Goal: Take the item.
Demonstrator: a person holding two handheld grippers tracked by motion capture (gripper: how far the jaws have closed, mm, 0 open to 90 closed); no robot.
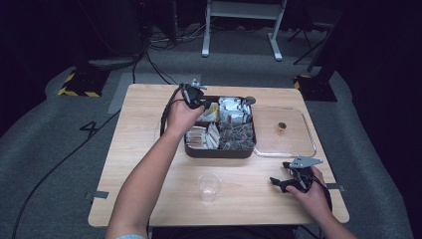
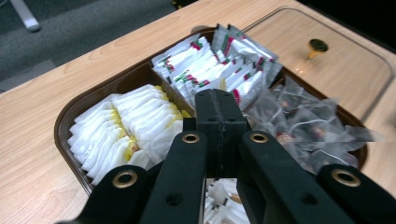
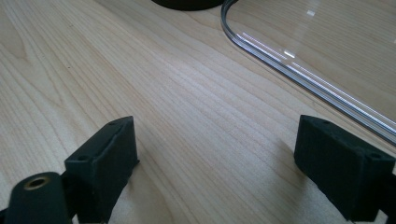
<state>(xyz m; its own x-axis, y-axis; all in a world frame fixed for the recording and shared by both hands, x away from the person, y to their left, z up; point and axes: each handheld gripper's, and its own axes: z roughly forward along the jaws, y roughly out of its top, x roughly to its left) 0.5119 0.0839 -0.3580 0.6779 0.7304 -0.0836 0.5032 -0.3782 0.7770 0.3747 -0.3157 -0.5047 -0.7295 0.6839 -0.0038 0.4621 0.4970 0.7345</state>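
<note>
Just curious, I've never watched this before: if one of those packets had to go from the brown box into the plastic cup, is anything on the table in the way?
Nothing visible is. The clear cup stands alone on bare table in front of the compartment box. The clear lid lies off to the box's right, and the right gripper rests to the cup's right.

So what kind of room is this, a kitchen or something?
More likely a lab or recording studio: dark walls, cables across grey carpet, hazard-striped stand bases, and one wooden table with a tea-bag box.
</note>
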